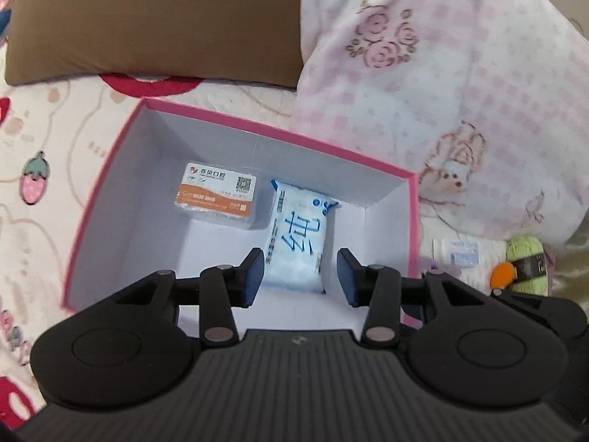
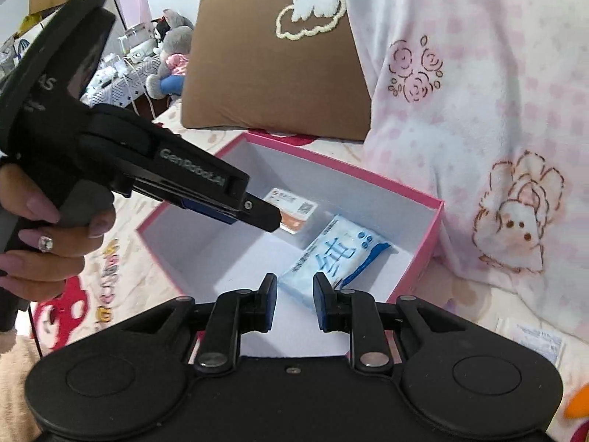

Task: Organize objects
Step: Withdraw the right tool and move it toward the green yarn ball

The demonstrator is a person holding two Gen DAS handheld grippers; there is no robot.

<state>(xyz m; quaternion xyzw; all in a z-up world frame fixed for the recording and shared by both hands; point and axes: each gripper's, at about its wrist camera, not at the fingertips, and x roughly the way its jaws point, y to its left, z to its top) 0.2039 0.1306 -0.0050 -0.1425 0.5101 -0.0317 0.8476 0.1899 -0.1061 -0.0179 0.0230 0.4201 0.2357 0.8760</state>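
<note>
Left gripper (image 1: 301, 276) hangs over the pink box (image 1: 279, 130), jaws parted and gripping nothing: the wipes packet (image 1: 299, 246) shows between the blue pads but lies flat on the box floor below them. Right gripper (image 2: 294, 304) is at its narrowest with a slim gap between the pads and nothing in it, also poised above the box's near edge.

This looks like the moment after a drop-off, with a fresh pick due. To do it well, I'd lift straight clear of the box walls before swinging away, so a pad doesn't catch the rim and drag the light cardboard across the bedding. The soft bed gives under pressure, so any next grasp should come from above, not as a scoop.

Inside the box, the packet is white and blue, soft and crinkly, with a large blue character, lying lengthwise towards the box's right wall. Just beside it, nearer the far wall, sits an orange-and-white card case (image 1: 220, 200), apparently touching the packet.

Outside the box, right of its right wall, lie a small sachet (image 1: 456, 254) and a green yarn ball (image 1: 524, 265); probably next.
</note>
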